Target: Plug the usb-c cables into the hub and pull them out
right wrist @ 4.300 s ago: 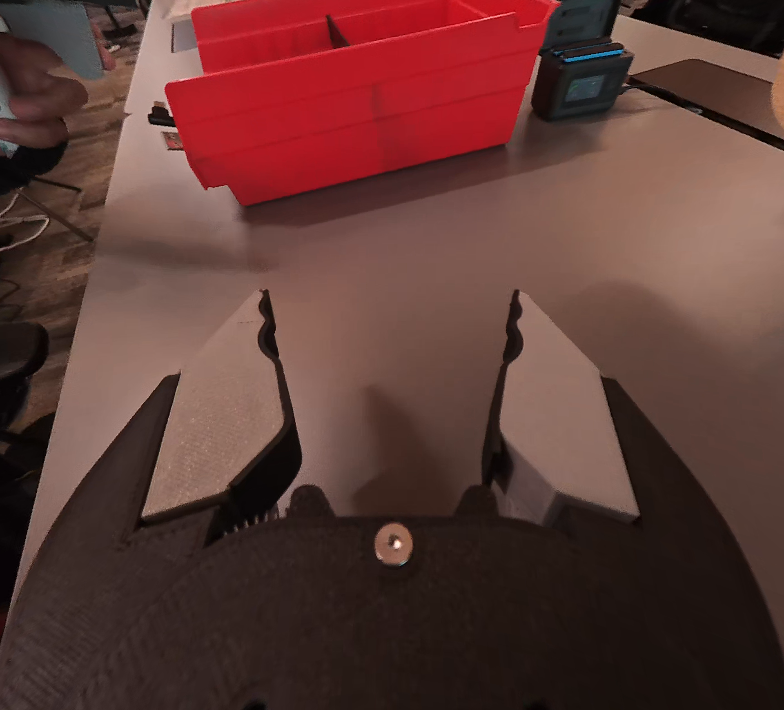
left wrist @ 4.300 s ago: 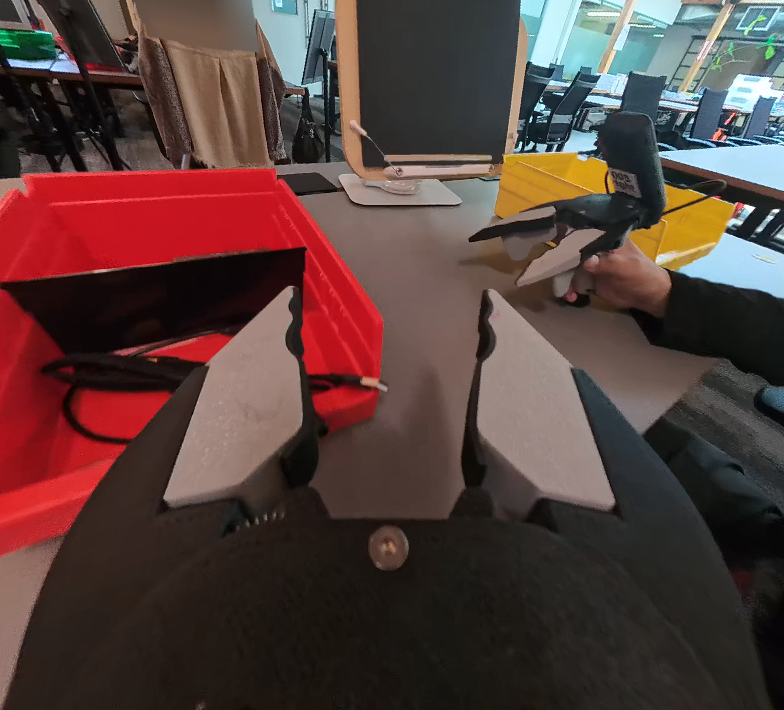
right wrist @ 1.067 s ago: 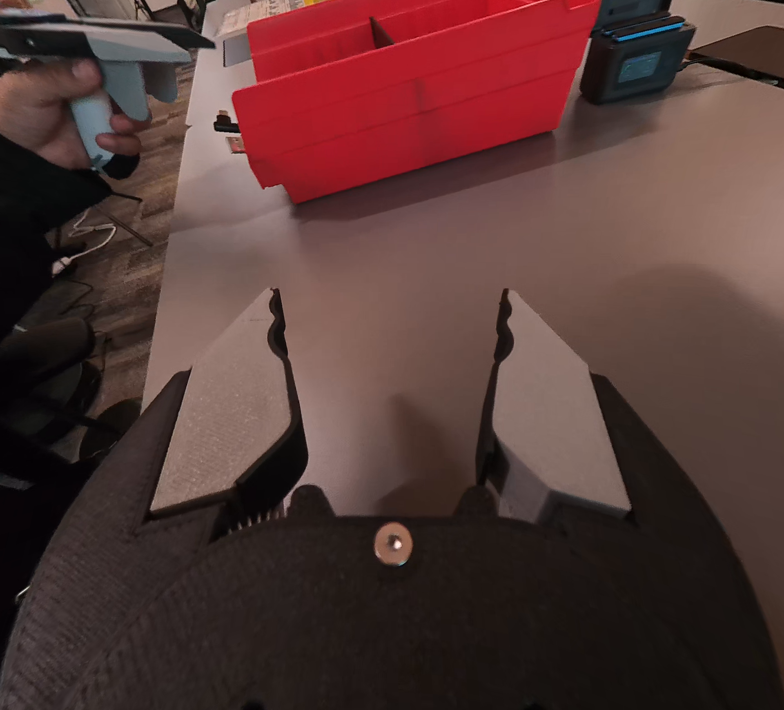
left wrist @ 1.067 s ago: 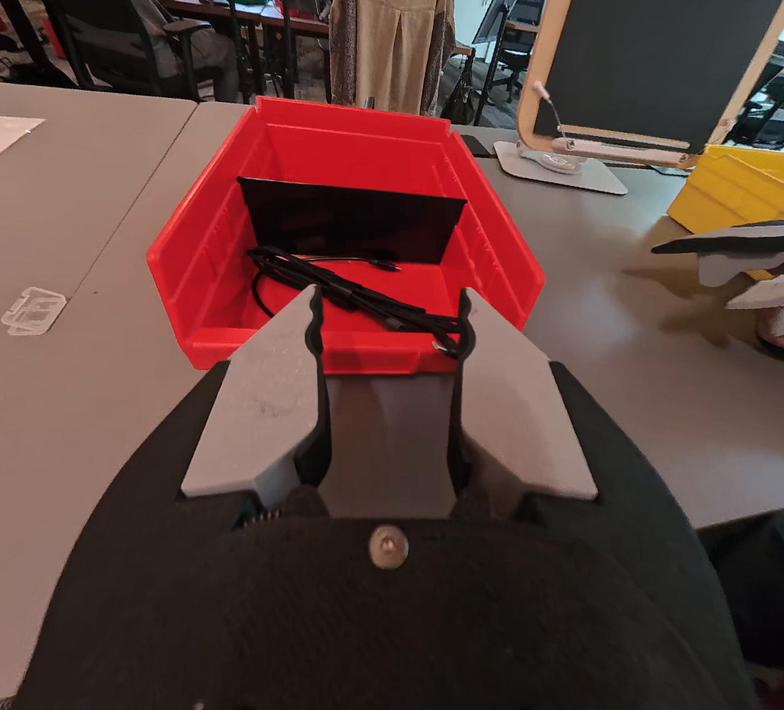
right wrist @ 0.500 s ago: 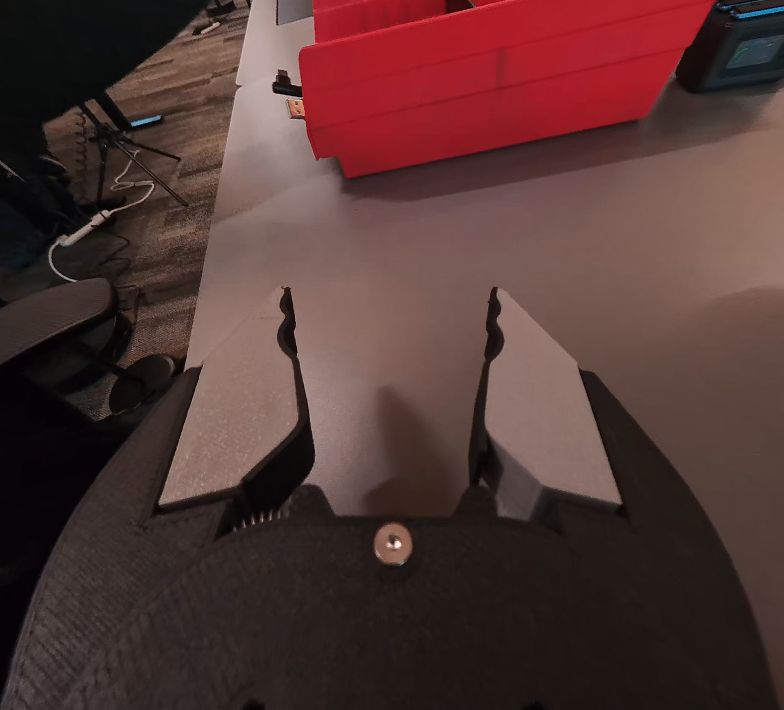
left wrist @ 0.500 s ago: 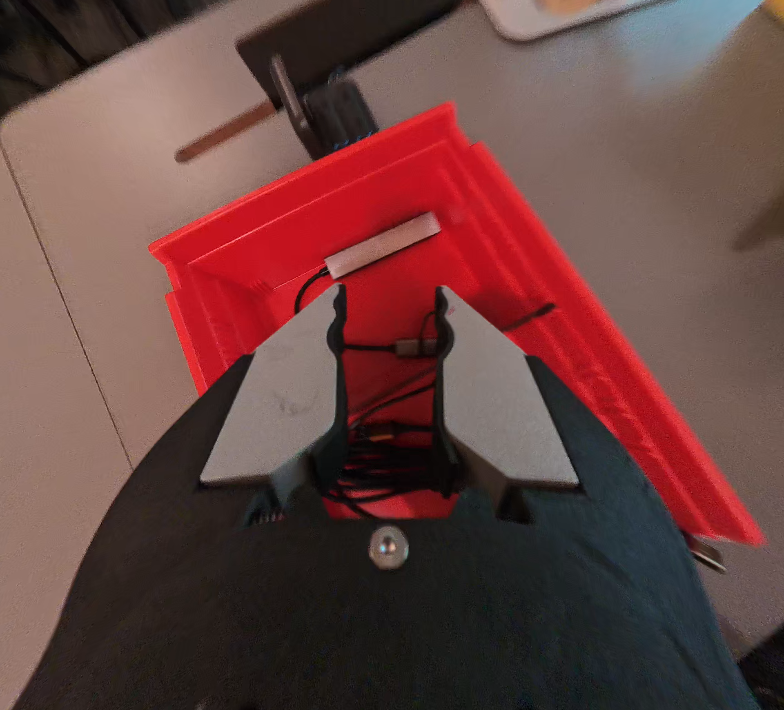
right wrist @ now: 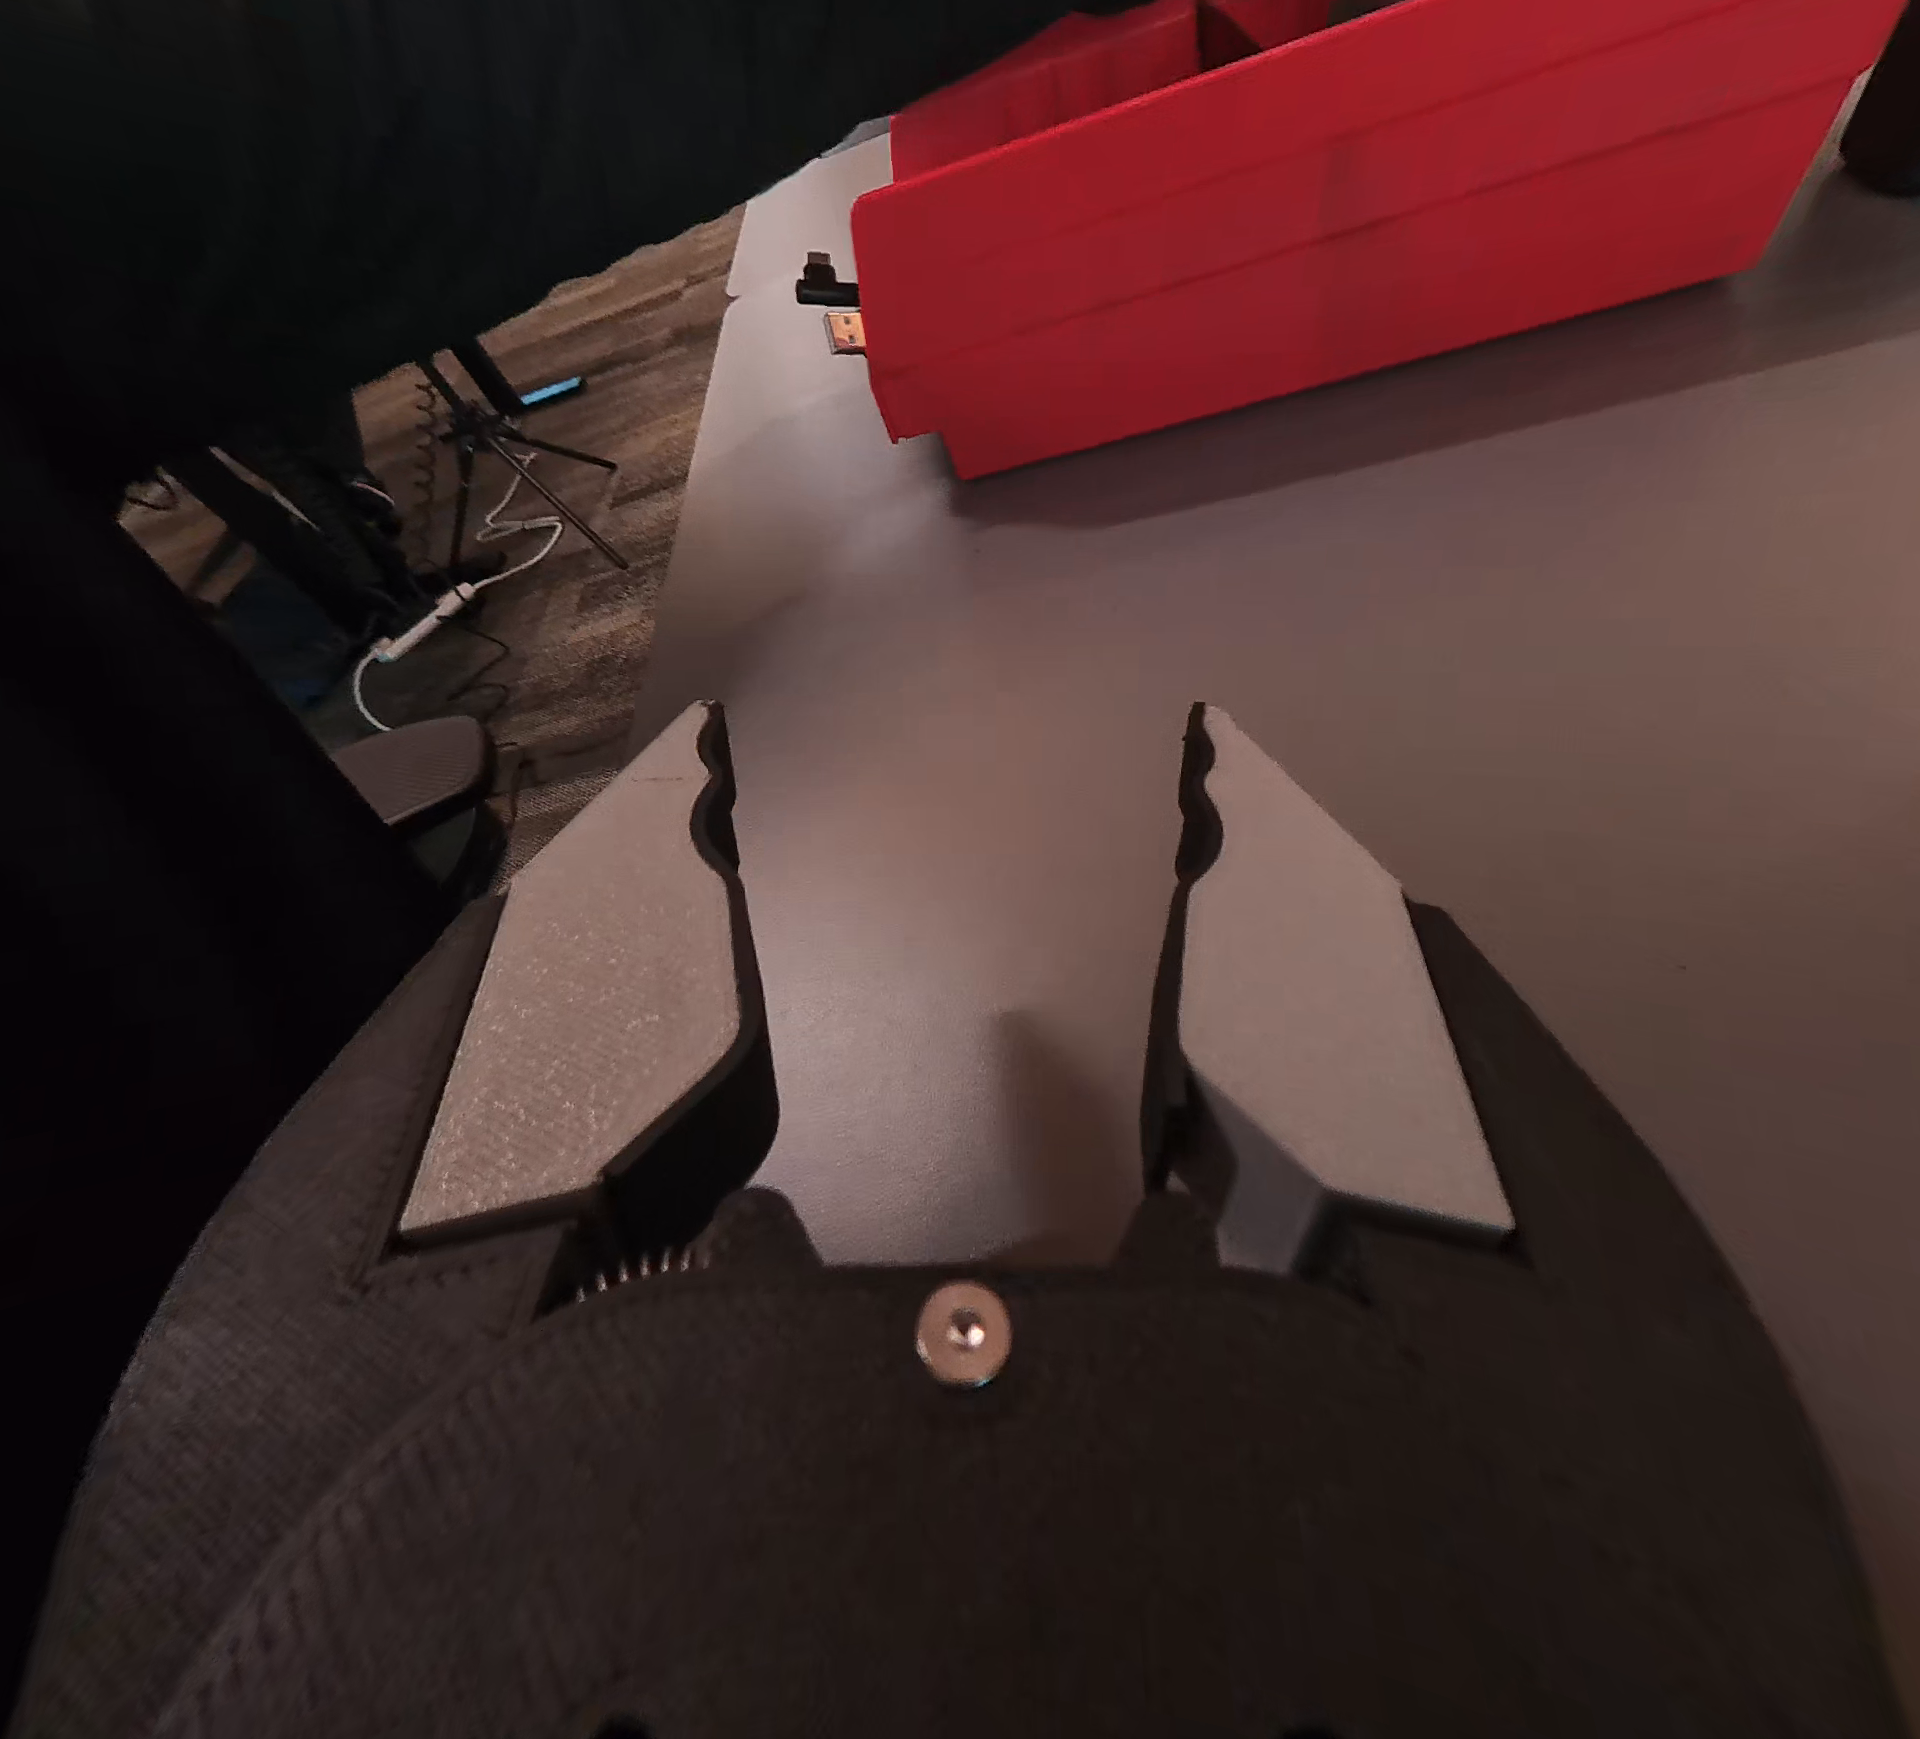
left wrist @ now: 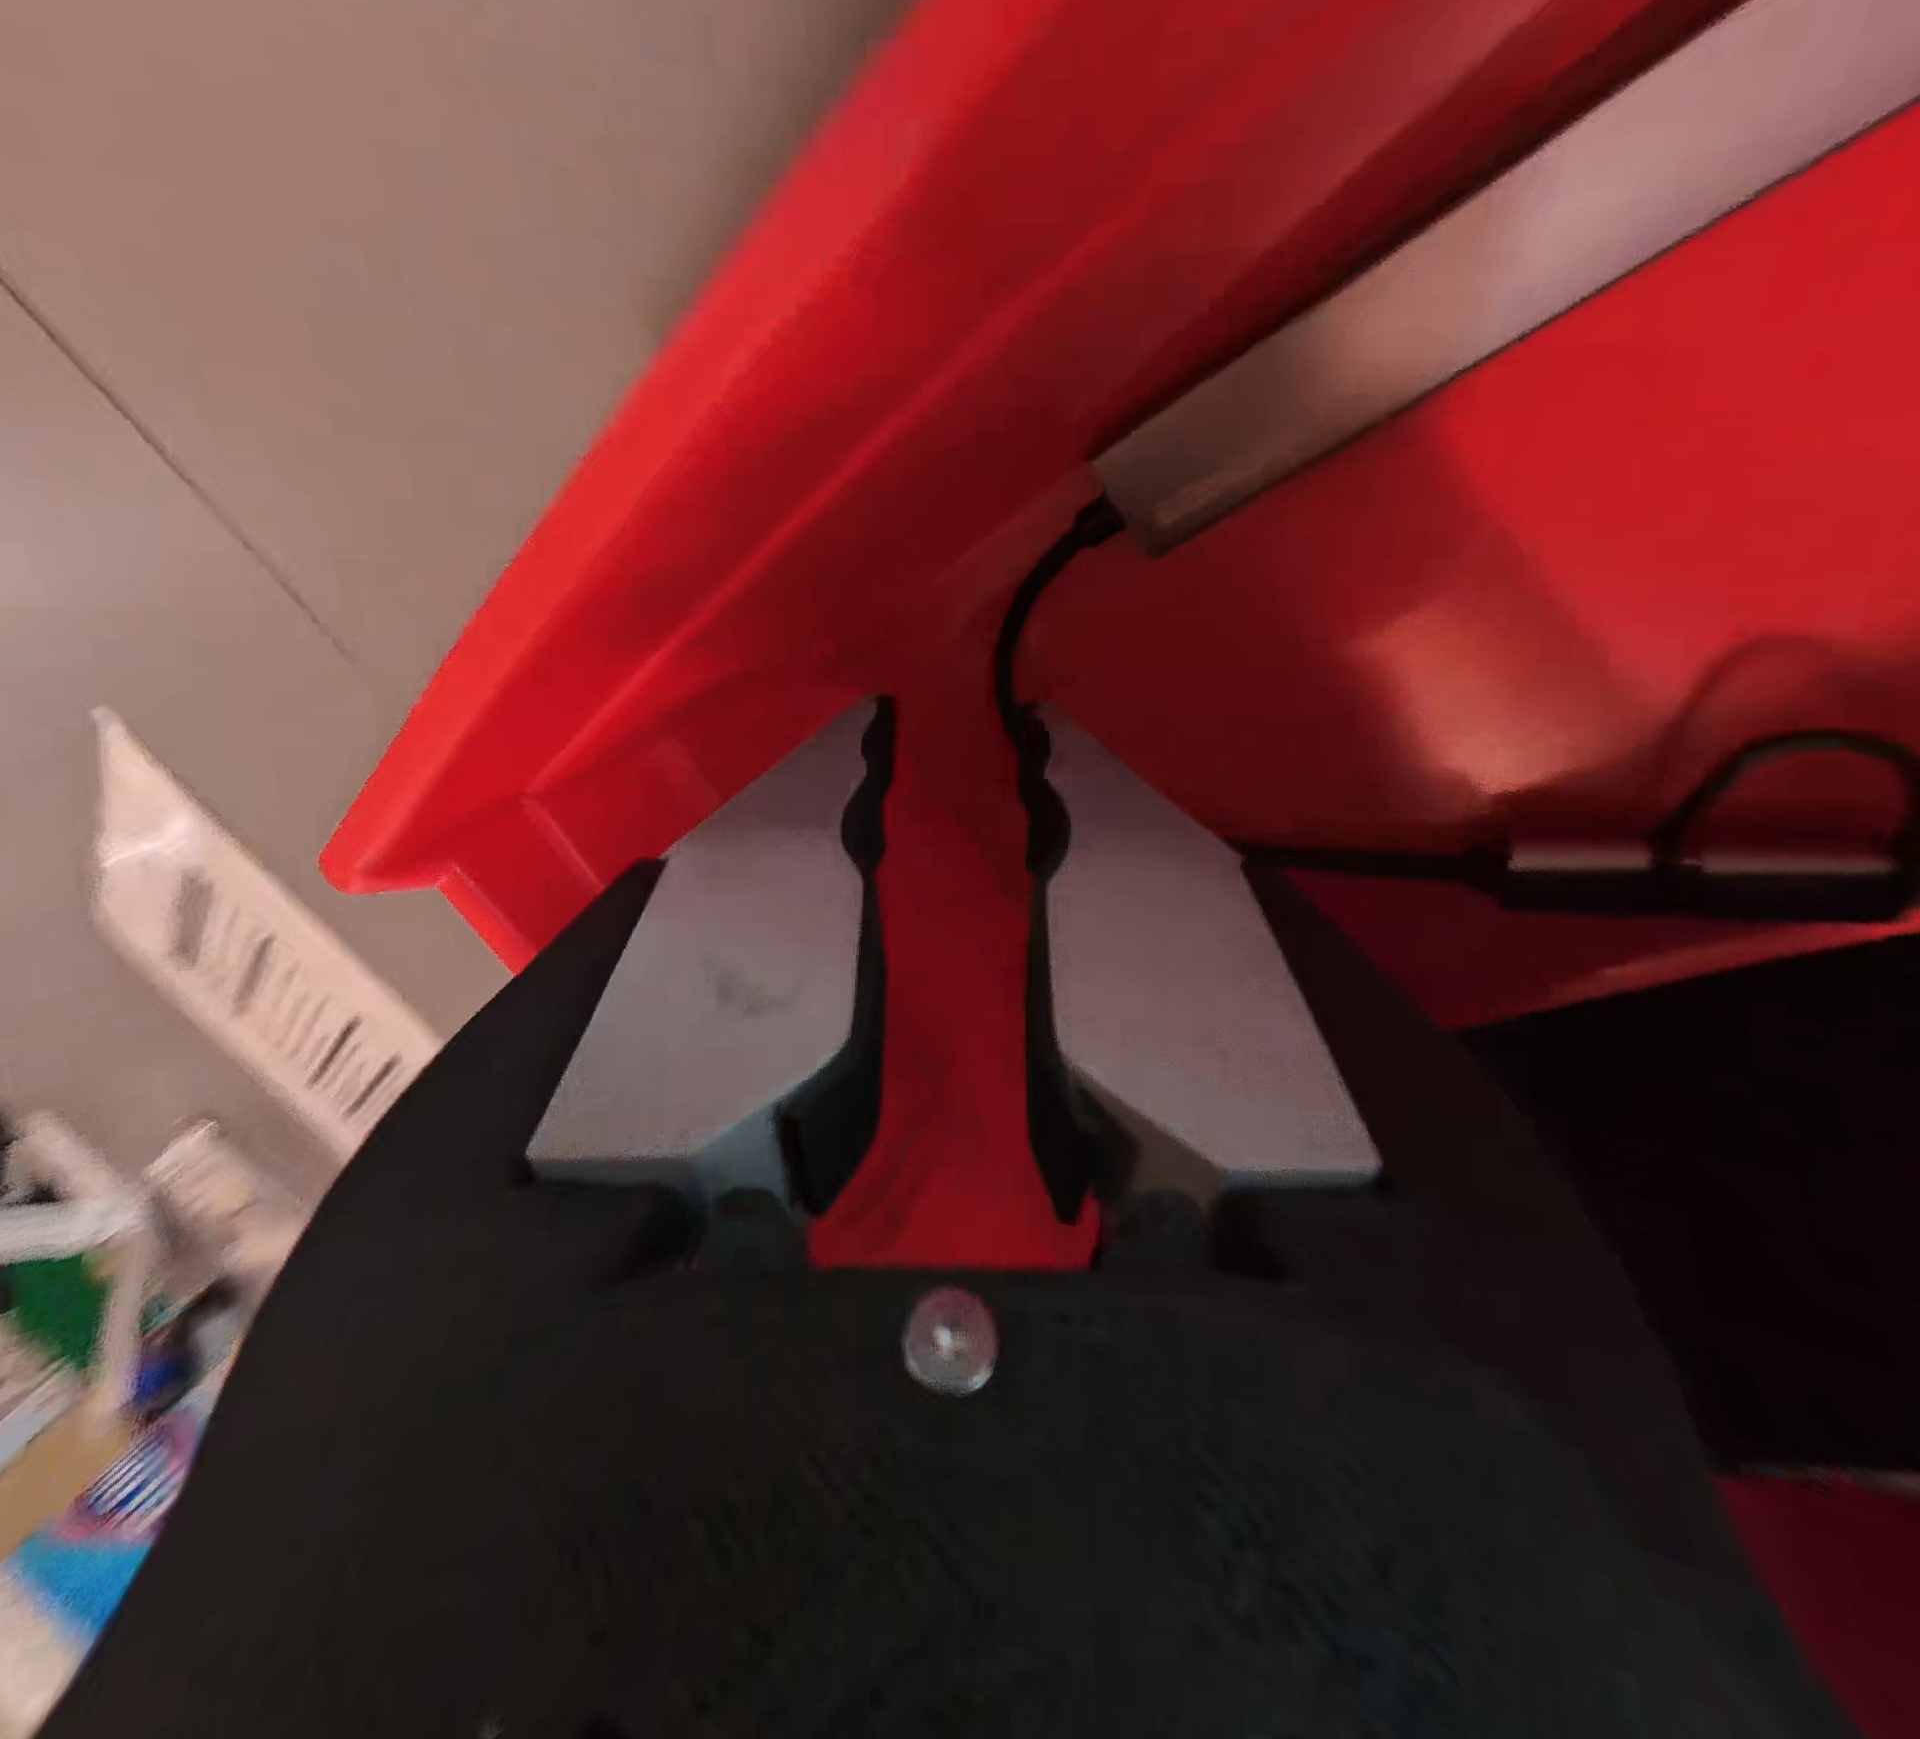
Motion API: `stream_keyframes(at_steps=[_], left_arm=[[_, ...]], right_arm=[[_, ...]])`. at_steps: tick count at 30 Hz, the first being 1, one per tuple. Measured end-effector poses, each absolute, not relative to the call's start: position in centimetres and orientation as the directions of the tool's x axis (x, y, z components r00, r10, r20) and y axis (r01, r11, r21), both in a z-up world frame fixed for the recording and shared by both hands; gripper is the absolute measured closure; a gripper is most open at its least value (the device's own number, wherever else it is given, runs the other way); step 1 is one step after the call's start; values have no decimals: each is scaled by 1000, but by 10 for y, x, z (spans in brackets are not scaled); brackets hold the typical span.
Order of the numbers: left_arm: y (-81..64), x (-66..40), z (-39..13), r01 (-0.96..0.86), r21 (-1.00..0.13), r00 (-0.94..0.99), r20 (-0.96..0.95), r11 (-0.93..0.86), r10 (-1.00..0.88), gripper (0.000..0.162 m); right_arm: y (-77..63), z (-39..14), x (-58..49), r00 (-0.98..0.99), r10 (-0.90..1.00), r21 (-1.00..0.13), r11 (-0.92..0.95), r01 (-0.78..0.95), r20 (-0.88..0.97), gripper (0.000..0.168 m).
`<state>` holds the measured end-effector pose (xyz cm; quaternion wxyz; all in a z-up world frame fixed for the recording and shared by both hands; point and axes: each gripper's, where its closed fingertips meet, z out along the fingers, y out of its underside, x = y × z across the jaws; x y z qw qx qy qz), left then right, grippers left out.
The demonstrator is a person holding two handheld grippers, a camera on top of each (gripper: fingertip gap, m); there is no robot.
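**Hub lies ahead and to the right of my left hand-held gripper, inside the red bin**

I have the left hand-held gripper (left wrist: pixel 954 733) down inside the red bin (left wrist: pixel 935 255), its jaws parted by a narrow gap with nothing between them but the red floor. The picture is blurred, so I read it with some caution. The hub (left wrist: pixel 1455 318), a long grey bar, lies against the bin's wall, forward and to the right of my fingertips. Its long axis runs on a diagonal, from the near end just beyond the right fingertip up toward the top right corner of the view. A black cable (left wrist: pixel 1013 640) leaves that near end and curves down to the tip of my right finger (left wrist: pixel 1164 993); I cannot tell whether it touches. Farther right on the bin floor lie a grey plug (left wrist: pixel 1600 858) and more black cord.

My right hand-held gripper (right wrist: pixel 954 723) hovers spread wide and empty over the bare desk (right wrist: pixel 1351 650), well apart from the bin, which it sees from outside. A small black adapter (right wrist: pixel 826 284) and a metal plug (right wrist: pixel 847 332) poke out beside the bin's end.

The left side is clearly nearer. I judge the coming move to be a short reach forward and right, turning the jaws to sit across the hub's short width or over that near cable end.
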<state>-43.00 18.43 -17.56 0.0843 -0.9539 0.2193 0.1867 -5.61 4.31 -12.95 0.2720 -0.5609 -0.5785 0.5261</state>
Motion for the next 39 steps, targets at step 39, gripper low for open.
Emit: stream_keyframes(at_steps=[39], left_arm=[[183,-417,-106,-443,-301,770,-611,-845,-186,160]], right_arm=[[42,-114,-52,-203,965,-945,-99,310,-168,92]])
